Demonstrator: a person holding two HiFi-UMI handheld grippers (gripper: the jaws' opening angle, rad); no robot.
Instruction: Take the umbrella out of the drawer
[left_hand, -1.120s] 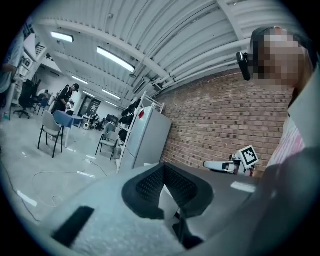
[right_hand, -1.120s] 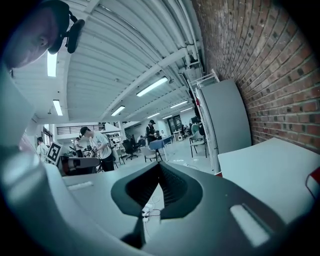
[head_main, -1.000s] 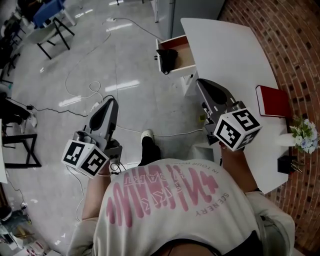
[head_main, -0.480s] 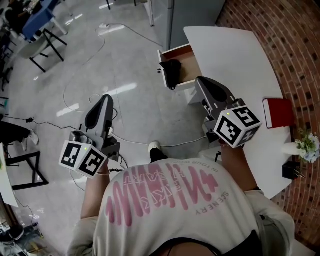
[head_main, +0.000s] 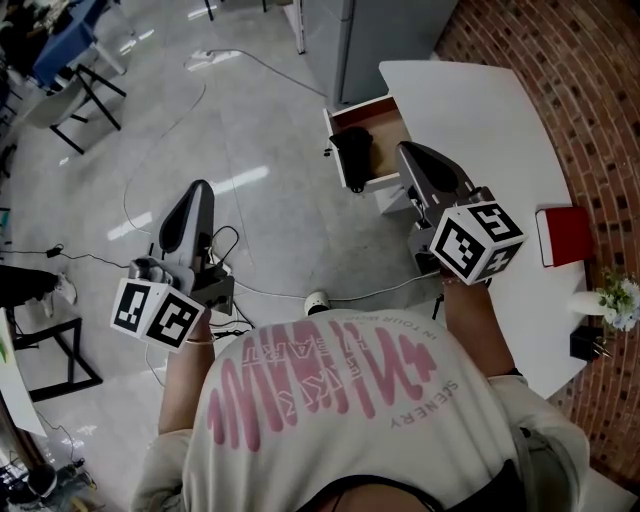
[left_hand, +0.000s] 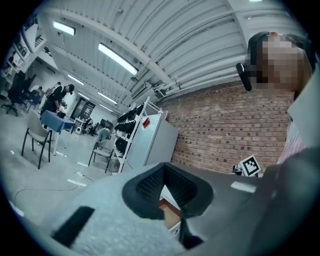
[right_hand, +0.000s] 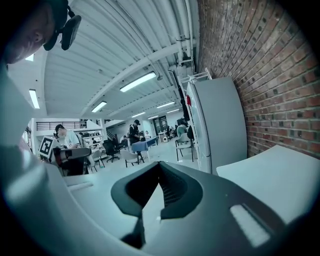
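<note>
Off-white T-shirt (head_main: 300, 450), short slvs, pink mirrored print on back. Left gripper (head_main: 196, 190) & right gripper (head_main: 406, 152): grey shells, dark ribbed pads (right_hand: 173, 190); b/w marker cube (head_main: 476, 242) at rear of each.

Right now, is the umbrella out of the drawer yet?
Not yet. Done: the drawer stands open at the white desk. In hand: nothing. The left gripper and right gripper both have their fingers shut and empty, and neither touches the umbrella. Left to do: grab the black umbrella lying inside the drawer and lift it out.

Left tool (head_main: 193, 192) and right tool (head_main: 408, 152) out front, both empty, jaws together.
</note>
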